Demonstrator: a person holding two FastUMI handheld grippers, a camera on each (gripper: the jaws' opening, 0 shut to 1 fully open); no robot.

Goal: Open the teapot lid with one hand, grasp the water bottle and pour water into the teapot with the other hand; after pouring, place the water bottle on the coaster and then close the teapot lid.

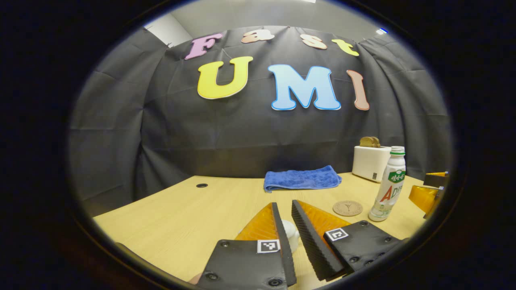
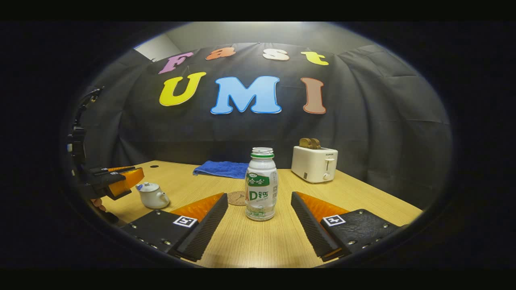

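In the left gripper view, the left claw (image 1: 291, 225) stands part open around the teapot lid (image 1: 291, 233); close squarely before lifting. In the right gripper view, the right claw (image 2: 259, 219) gapes wide short of the water bottle (image 2: 261, 184) on the surface (image 2: 363, 201); centre it, then squeeze mid-body.
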